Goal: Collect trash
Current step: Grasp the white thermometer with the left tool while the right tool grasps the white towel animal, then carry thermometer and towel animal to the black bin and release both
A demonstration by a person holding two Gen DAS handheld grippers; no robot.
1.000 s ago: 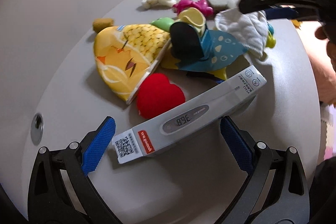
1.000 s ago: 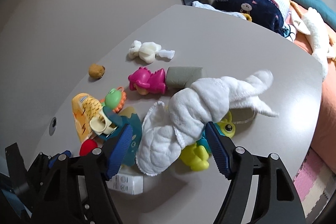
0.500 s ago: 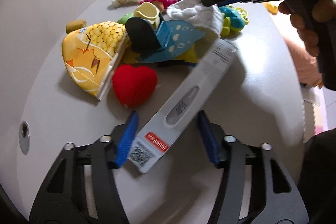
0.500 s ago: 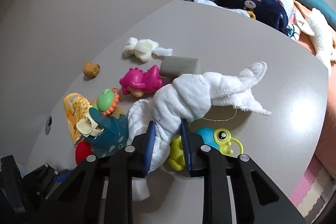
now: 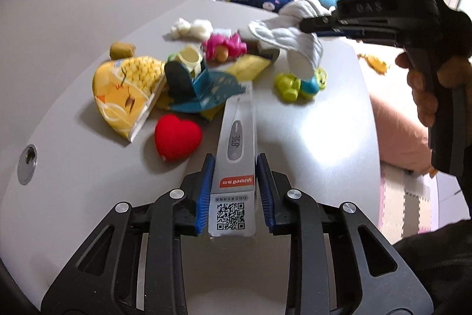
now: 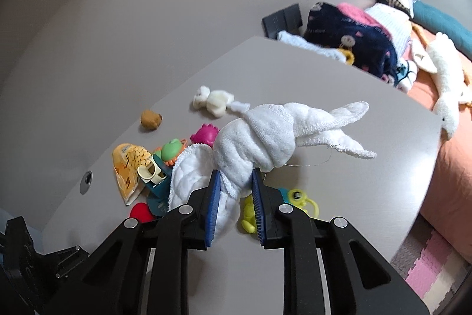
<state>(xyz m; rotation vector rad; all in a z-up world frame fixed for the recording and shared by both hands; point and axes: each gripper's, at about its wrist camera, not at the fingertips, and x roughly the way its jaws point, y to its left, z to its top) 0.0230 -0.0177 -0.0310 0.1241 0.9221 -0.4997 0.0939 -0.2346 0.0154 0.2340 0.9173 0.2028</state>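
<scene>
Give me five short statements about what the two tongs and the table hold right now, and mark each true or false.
1. The left tongs have a thermometer box between their closing pads. True.
2. The right tongs are empty. False: they are shut on a white cloth.
3. A red heart lies on the table. True.
4. The yellow snack bag is in the right tongs. False: it lies on the table.
5. The cloth lies flat on the table. False: it hangs lifted.

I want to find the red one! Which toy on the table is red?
The red heart, lying just in front of the yellow corn packet. The other toys are pink, green, yellow-green or cream; only the heart is plain red.
</scene>
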